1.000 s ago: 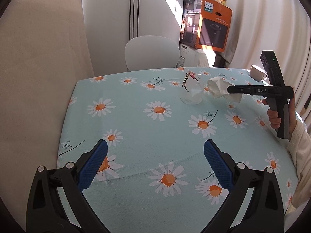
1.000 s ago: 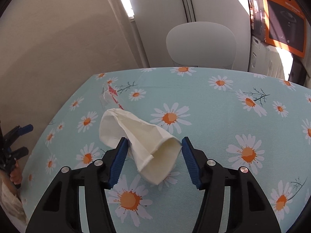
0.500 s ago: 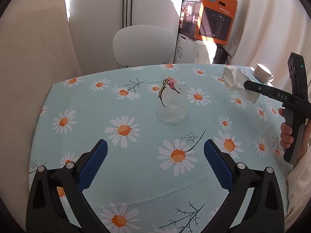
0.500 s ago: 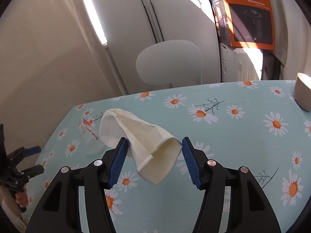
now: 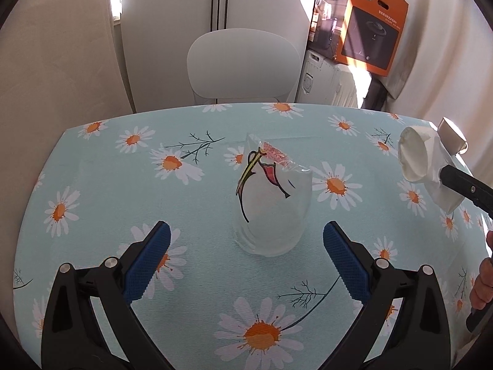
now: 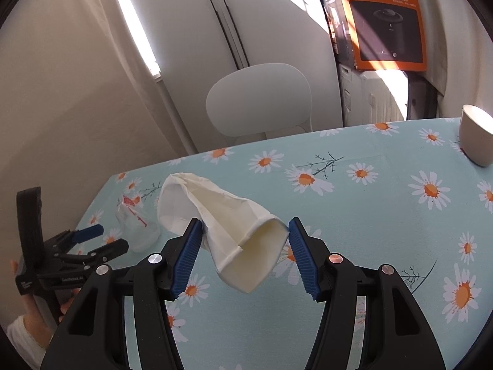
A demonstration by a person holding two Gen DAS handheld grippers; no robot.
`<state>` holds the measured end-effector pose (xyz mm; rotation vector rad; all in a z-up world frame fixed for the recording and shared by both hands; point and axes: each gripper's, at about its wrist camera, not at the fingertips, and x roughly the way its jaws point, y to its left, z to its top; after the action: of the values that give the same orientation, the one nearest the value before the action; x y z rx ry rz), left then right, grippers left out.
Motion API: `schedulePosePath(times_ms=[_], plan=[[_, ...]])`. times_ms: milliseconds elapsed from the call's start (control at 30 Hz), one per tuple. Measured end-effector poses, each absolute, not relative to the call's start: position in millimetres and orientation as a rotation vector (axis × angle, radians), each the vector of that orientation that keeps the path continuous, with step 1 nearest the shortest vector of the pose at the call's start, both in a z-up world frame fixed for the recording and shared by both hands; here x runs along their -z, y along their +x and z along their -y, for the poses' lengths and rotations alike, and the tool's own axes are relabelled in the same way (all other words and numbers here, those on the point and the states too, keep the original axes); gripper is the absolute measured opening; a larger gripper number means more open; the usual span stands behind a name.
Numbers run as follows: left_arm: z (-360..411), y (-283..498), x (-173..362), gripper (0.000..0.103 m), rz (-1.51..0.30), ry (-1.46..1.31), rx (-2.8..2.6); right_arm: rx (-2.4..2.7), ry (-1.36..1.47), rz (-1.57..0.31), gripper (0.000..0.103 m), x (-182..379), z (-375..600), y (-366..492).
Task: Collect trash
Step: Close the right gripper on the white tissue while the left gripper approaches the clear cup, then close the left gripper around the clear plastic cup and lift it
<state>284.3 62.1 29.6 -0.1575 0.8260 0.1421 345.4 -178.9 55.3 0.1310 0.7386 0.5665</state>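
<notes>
Pale blue daisy-print tabletop [image 5: 101,191], rounded far edge just short of a white moulded chair back [image 5: 243,61]; open cloth to either side of the left gripper [image 5: 246,259], and more open cloth ahead and to the right of the right gripper [image 6: 243,249].

Left gripper angled downward over the tabletop, blue-padded jaws wide apart, nothing clamped. Clear crumpled plastic cup with a red and yellow printed label [image 5: 271,203] standing on the tabletop just ahead of the jaws, roughly centred on the gap, not touched by either pad.

Right gripper tilted downward, held above the tabletop, jaws clamped on a crushed white paper cup [image 6: 228,225]; open mouth of the cup toward the camera, flattened far end projecting up and to the left beyond the pads. Same plastic cup low to the left of this gripper, partly hidden behind the paper cup.

Beige ceramic cup [image 6: 476,135] far ahead to the right near the tabletop's edge, cut off by the frame. Orange and black cardboard carton [image 6: 385,18] beyond the chair. Hand and pale sleeve only partly visible at the frame margins.
</notes>
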Motion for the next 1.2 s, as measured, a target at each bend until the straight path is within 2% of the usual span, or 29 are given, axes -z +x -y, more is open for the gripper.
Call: schedulePosePath(times_ms=[200,233,267,300,433,933,1200], plan=[[-53,306,-24,0.097,-0.839,-0.151,-0.153,-0.557,0.128,-0.760,0.055,-48,176,349],[-51,307,-26,0.093,-0.829,-0.147,-0.142,-0.561,0.128,-0.762,0.055,-48,175,349],[-49,308,-28,0.070,-0.826,-0.126,-0.149,-0.564,0.127,-0.764,0.055,-47,175,350],[-47,309,-28,0.057,-0.830,-0.100,-0.169,-0.565,0.122,-0.765,0.055,-47,173,350],[-45,291,-41,0.056,-0.731,-0.045,-0.214,-0.565,0.093,-0.766,0.055,-46,168,349],[-20,238,-74,0.056,-0.610,0.019,-0.110,-0.559,-0.052,-0.754,0.055,-59,148,323],[10,217,-81,0.056,-0.560,0.064,-0.024,-0.497,-0.028,-0.754,0.055,-66,167,304]])
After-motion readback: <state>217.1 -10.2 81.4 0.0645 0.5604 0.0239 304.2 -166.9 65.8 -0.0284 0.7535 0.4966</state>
